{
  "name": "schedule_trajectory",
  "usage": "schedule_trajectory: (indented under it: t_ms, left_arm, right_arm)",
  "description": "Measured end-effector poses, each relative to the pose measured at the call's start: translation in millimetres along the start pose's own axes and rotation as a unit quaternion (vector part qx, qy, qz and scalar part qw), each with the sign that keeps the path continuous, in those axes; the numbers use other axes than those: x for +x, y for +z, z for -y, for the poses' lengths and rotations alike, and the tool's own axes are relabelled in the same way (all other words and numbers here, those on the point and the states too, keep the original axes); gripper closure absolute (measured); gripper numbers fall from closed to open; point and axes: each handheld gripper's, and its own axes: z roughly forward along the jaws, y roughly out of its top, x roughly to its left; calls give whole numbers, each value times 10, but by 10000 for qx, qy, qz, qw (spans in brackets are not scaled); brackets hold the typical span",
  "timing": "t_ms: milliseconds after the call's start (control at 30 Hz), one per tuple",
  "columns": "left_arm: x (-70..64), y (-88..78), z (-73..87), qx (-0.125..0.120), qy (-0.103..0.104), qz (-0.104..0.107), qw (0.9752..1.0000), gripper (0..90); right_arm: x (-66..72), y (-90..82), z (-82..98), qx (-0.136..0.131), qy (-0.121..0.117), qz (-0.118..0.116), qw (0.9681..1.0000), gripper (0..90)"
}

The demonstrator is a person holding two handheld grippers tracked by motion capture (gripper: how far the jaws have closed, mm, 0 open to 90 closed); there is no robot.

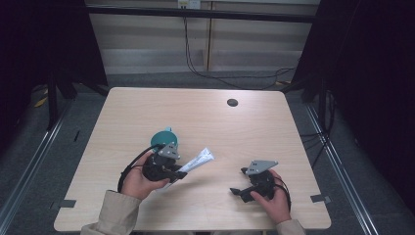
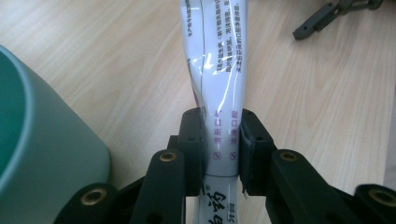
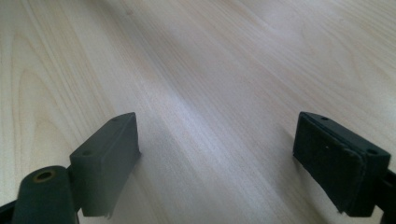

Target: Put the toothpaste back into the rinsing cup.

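A white tube with printed text (image 1: 198, 159) (image 2: 217, 70) is pinched between the jaws of my left gripper (image 1: 176, 172) (image 2: 221, 144), which is shut on it near one end; the rest of the tube points away toward the table's middle. A teal cup (image 1: 162, 139) (image 2: 42, 154) stands right beside that gripper on its far left side. My right gripper (image 1: 238, 182) (image 3: 217, 161) rests low over bare wood at the front right, jaws wide apart with nothing between them. The far end of the right gripper (image 2: 336, 14) appears beyond the tube in the left gripper view.
The light wooden table (image 1: 195, 112) has a dark round grommet hole (image 1: 232, 102) near its far edge. Black cables (image 1: 230, 78) lie on the floor behind the table. Dark frame posts stand at both sides.
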Motion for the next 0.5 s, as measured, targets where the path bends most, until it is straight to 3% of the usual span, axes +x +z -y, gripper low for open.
schedule_trajectory:
  t_ms: [233,400,500]
  left_arm:
    - [25,-120,-36,-468,-134,-121,9987,745]
    - [45,-174,-52,-608,-208,-203,9977,746]
    - [74,-222,-55,-827,-305,-213,9959,746]
  right_arm:
    - [0,0,0,-2,1,1,10000,137]
    - [0,0,0,-2,4,1,10000,138]
    - [0,0,0,2,-4,-1,10000,138]
